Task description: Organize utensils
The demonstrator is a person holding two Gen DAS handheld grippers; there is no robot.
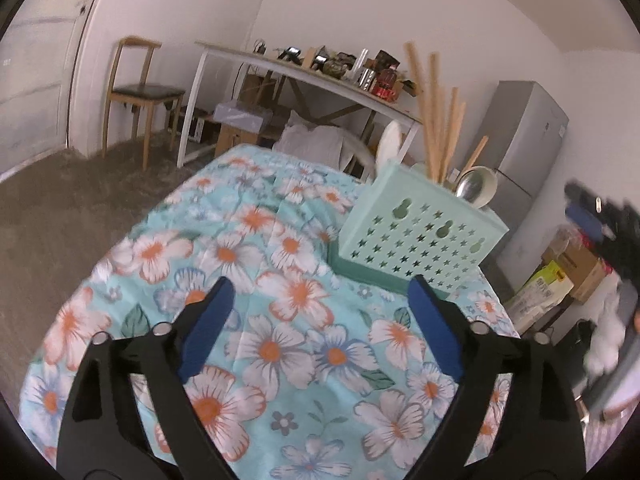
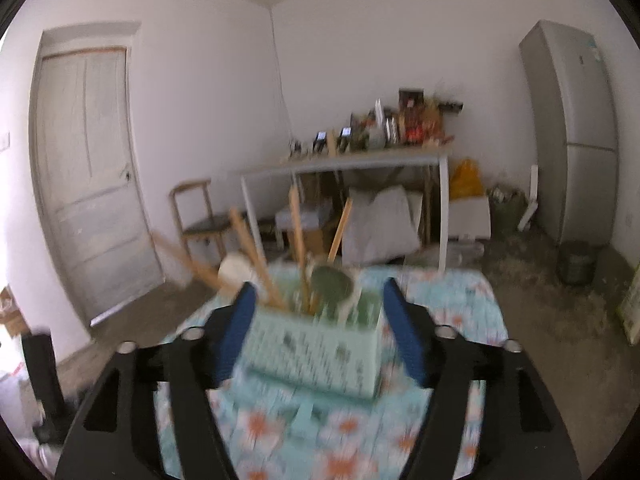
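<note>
A mint-green perforated utensil holder (image 1: 420, 236) stands on the table's floral cloth (image 1: 280, 248), toward the far right. Wooden chopsticks (image 1: 436, 120), a metal ladle (image 1: 476, 188) and a white spoon (image 1: 390, 140) stick up out of it. My left gripper (image 1: 322, 292) hovers open over the cloth, short of the holder's near left corner, with nothing between its blue pads (image 1: 212, 324). In the blurred right wrist view, the holder (image 2: 316, 348) sits straight ahead, framed by the open right gripper (image 2: 319, 286). Its chopsticks (image 2: 256, 256) lean left. The pads (image 2: 404, 332) touch nothing.
Behind the table are a cluttered white desk (image 1: 304, 76), a wooden chair (image 1: 136, 92) and a grey fridge (image 1: 528, 136). Cardboard boxes (image 1: 568, 268) stand on the floor at the right. A dark blurred shape (image 1: 600, 220) crosses the left view's right edge. A door (image 2: 92, 176) is on the left wall.
</note>
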